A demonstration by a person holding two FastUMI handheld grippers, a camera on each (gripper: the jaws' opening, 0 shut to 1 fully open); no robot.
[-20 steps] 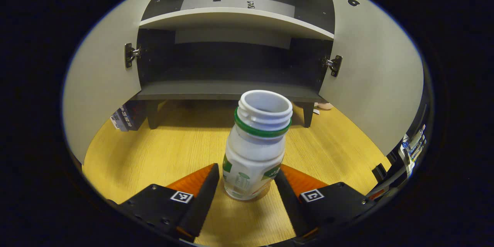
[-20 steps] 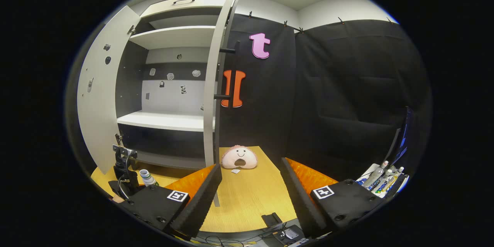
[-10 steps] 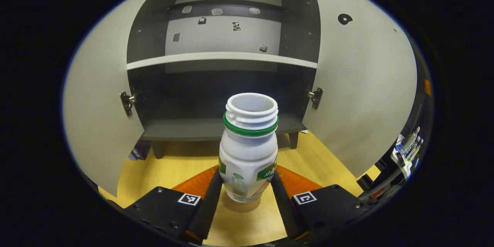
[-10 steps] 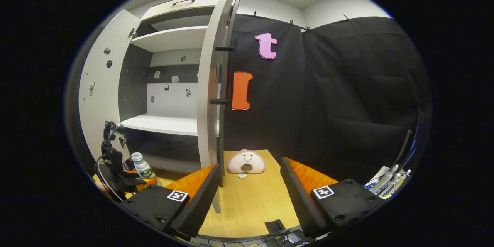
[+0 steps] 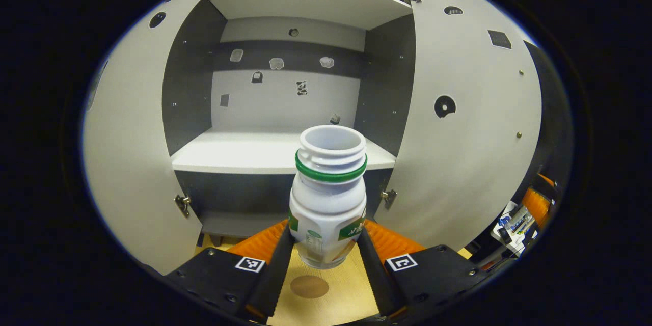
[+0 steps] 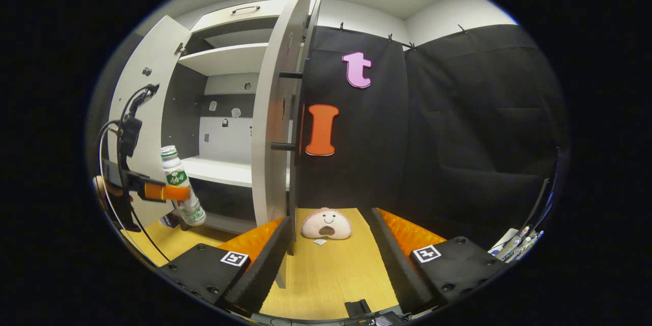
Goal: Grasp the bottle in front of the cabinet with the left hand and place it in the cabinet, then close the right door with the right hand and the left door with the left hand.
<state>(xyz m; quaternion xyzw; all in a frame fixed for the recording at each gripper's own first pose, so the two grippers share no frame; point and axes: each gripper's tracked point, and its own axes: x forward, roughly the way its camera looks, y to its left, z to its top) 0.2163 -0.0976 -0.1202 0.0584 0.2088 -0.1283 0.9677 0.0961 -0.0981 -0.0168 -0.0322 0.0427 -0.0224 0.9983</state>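
The left gripper clenches the white, green-ringed plastic bottle aloft before the grey cabinet's white shelf, placing and both doors pending, while the right gripper idles released.

The bottle is white with a green ring under its open neck and a green-and-white label low on its body. The left gripper has black fingers backed with ribbed orange, each carrying a small black-and-white square marker; the right gripper has the same colours. The cabinet has pale grey doors, dark grey side walls and a light shelf, with a dark band across its pale back wall. The table is yellow wood grain. The plush toy at the far edge is pale pink.
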